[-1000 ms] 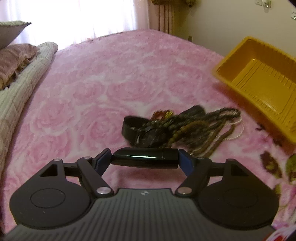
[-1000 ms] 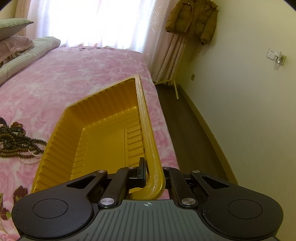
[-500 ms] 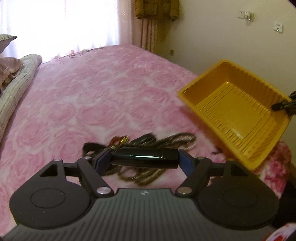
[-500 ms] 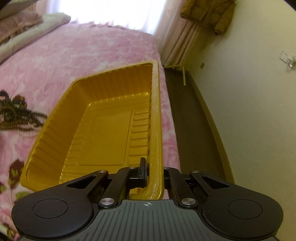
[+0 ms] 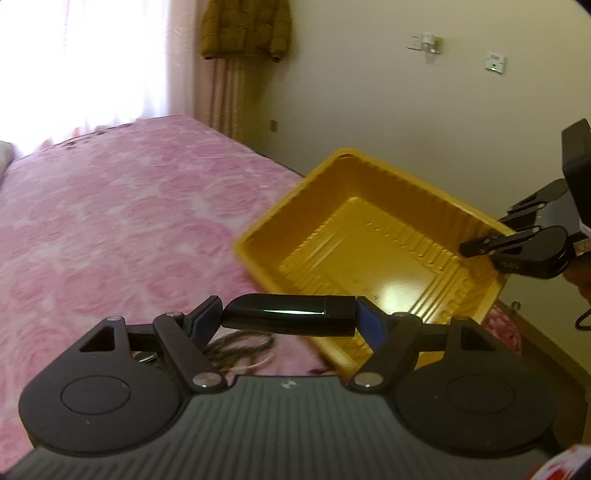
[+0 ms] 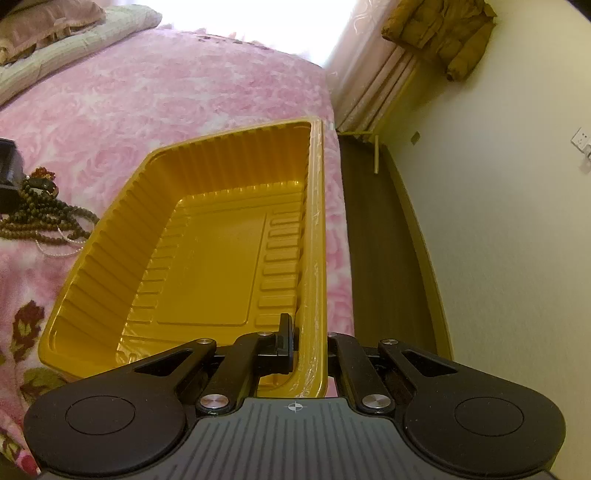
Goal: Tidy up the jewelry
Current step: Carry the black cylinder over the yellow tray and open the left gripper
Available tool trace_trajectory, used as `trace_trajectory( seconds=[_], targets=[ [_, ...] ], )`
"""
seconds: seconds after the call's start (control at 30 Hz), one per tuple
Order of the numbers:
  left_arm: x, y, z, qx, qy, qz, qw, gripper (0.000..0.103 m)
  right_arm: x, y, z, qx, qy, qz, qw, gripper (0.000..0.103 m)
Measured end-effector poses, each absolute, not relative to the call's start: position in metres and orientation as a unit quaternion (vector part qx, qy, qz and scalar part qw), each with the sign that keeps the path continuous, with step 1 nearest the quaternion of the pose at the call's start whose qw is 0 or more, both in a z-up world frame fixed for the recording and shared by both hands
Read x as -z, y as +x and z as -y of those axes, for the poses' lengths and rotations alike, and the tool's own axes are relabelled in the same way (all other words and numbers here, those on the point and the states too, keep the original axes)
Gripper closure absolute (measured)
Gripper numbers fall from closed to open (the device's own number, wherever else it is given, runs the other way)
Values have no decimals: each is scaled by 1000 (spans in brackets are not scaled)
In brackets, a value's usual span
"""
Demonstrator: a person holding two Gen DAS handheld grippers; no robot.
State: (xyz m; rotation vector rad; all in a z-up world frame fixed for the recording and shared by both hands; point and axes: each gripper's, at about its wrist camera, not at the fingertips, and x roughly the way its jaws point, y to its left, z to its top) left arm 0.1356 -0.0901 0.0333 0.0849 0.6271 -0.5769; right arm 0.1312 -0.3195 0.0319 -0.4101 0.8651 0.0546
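My left gripper [image 5: 290,317] is shut on a glossy black bar-shaped case [image 5: 280,315], held crosswise between its blue pads above the bed, close to the near rim of the yellow tray [image 5: 332,206]. My right gripper [image 6: 308,339] is shut on the tray's right rim [image 6: 317,236] and holds the tray tilted above the pink bed; it also shows in the left wrist view [image 5: 517,247]. A heap of dark bead necklaces [image 6: 44,214] lies on the bedspread left of the tray; a few strands show under the left gripper [image 5: 240,343]. The tray holds nothing.
The pink rose bedspread [image 5: 110,221] stretches to the left and back. Pillows and a folded quilt [image 6: 55,33] lie at the far left. A dark floor strip [image 6: 380,240] and a cream wall run along the right. A brown jacket [image 5: 243,29] hangs by the curtain.
My left gripper has swung right and up with the black case, from over the necklaces towards the tray. My right gripper has tipped the tray further up and nearer the necklaces.
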Motion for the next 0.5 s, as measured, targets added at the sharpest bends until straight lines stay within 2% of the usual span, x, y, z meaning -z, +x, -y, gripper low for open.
trace_trajectory(
  seconds=[0.5],
  targets=[
    [-8, 153, 159, 336, 54, -323, 883, 27, -31, 133, 320, -29, -198, -420, 885, 99]
  ],
)
